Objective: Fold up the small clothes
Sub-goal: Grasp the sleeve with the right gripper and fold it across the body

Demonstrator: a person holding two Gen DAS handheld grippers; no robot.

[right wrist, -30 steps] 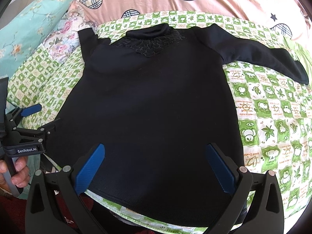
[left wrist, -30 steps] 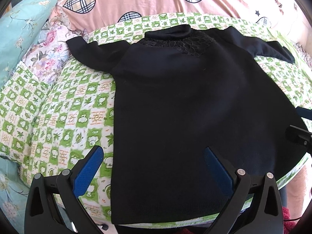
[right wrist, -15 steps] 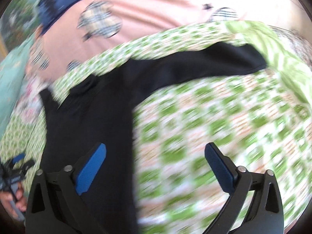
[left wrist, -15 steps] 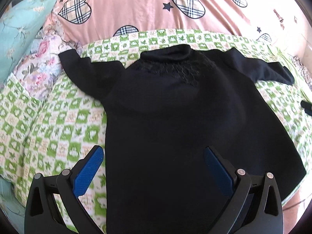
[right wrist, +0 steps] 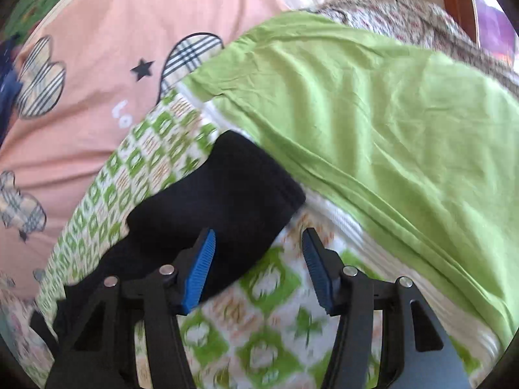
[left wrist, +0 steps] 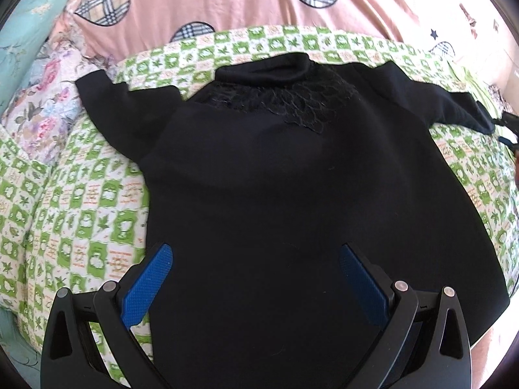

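A small black top [left wrist: 285, 188] with a lace yoke lies flat, face up, on a green checked quilt [left wrist: 94, 201], sleeves spread to both sides. My left gripper [left wrist: 256, 272] is open and empty above the top's lower body. My right gripper [right wrist: 258, 269] is open, jaws partly narrowed, at the end of the top's right sleeve [right wrist: 227, 194]; its left finger lies over the cuff's edge and its right finger is over the quilt [right wrist: 266, 334]. In the left wrist view the right gripper shows at the far right edge [left wrist: 507, 129] by the sleeve end.
A pink duvet with checked hearts [left wrist: 227, 3] lies behind the quilt. Floral and teal pillows [left wrist: 39, 97] are at the left. A plain green sheet [right wrist: 373, 123] lies right of the sleeve, and a wooden bed frame [right wrist: 460, 3] is at the far right.
My right gripper has swung right from the top's hem to the right sleeve's cuff and narrowed its jaws. My left gripper has moved forward over the top's body.
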